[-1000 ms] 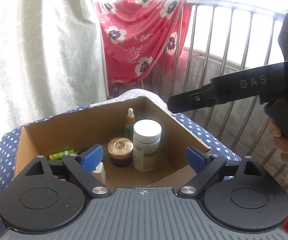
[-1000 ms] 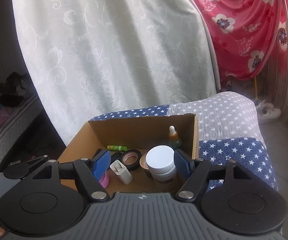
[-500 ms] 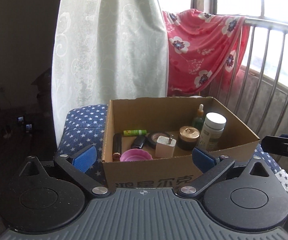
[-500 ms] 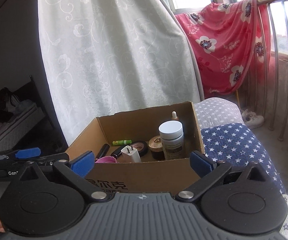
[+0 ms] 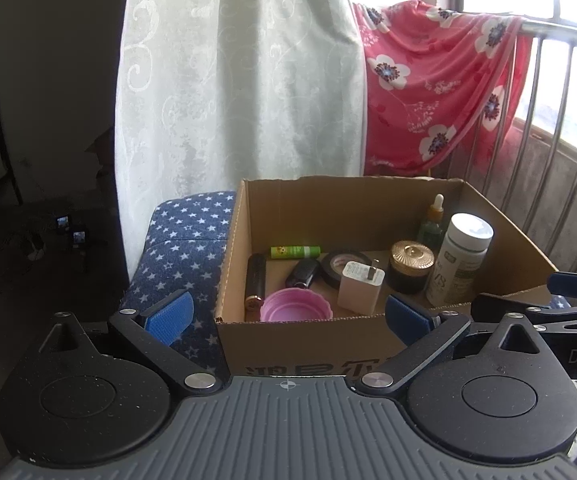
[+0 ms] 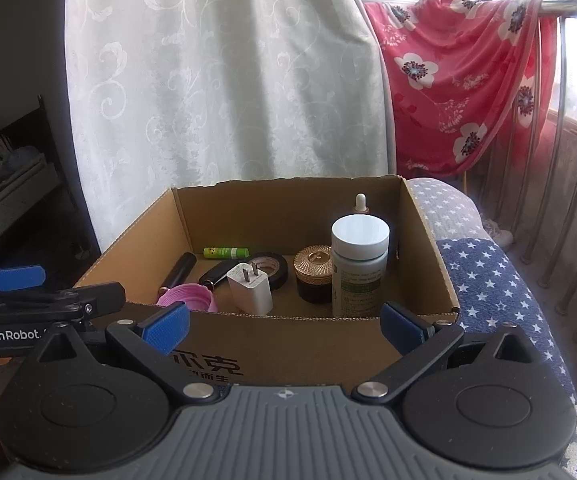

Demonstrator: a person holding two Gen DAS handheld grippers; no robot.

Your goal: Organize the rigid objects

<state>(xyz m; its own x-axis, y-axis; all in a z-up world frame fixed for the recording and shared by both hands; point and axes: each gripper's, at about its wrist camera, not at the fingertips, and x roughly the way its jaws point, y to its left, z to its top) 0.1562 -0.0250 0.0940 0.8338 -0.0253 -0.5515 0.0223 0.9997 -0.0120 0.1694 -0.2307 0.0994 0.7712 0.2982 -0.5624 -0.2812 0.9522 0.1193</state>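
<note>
An open cardboard box [image 5: 308, 344] [image 6: 288, 352] sits on a star-patterned blue cushion [image 5: 184, 248]. Inside it are a white-capped bottle [image 5: 462, 260] [image 6: 360, 268], a gold-lidded jar [image 5: 412, 266] [image 6: 315, 278], a dropper bottle [image 5: 432, 220], a white charger plug [image 5: 360, 286] [image 6: 250, 288], a tape roll [image 5: 342, 266], a pink lid [image 5: 295, 305] [image 6: 186, 298], a green tube [image 5: 295, 251] [image 6: 225, 252] and a dark lipstick tube [image 5: 255, 286]. My left gripper [image 5: 288, 314] is open and empty before the box's front wall. My right gripper [image 6: 284, 322] is open and empty, also in front of the box.
A pale curtain [image 5: 240, 80] hangs behind the box. A red flowered cloth [image 5: 440, 92] is draped over a metal railing [image 5: 560, 120] at the right. The cushion [image 6: 488, 280] extends right of the box. A dark room with a bed [image 6: 4, 184] lies left.
Both grippers have pulled back from above the box interior to in front of its near wall, so the whole box shows. Both stay open and empty.
</note>
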